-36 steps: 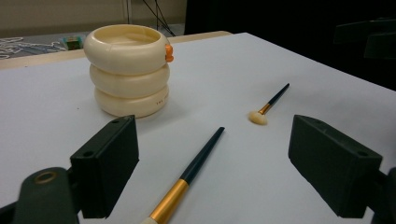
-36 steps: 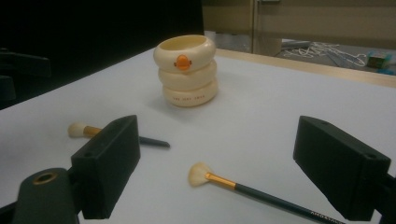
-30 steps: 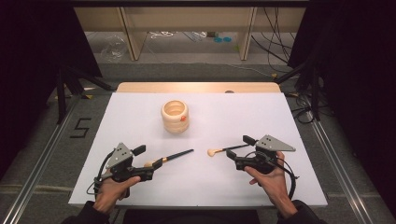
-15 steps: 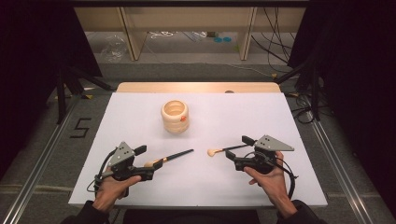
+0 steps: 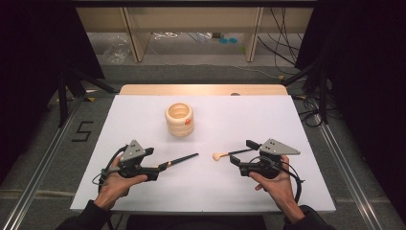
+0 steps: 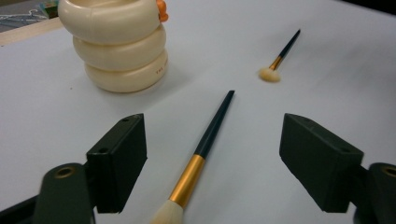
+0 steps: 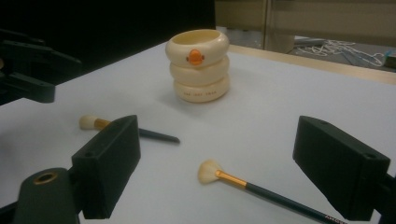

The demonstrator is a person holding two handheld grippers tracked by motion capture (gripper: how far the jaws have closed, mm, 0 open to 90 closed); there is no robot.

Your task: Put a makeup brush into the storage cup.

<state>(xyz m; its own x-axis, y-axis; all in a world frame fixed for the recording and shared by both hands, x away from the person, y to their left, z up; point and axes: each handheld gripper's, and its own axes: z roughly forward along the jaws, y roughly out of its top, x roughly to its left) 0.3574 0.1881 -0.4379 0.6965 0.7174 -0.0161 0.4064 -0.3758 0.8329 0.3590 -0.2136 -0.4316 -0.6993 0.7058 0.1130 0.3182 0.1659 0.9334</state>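
the table [image 5: 143, 115] is covered in plain white, with a light wood edge past the cream ringed holder [image 5: 179, 120], which carries an orange spot. both brushes [image 6: 205, 144] [image 7: 261, 186] have dark green-black handles, gold ferrules and cream bristles. the left gripper [image 6: 212, 175] and right gripper [image 7: 217, 186] are black with grey plates.

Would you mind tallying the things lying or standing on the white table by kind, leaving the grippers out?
Makeup brushes: 2, one in front of the left gripper, one in front of the right gripper.
Cream ringed holders: 1, standing toward the back of the table.
Total: 3
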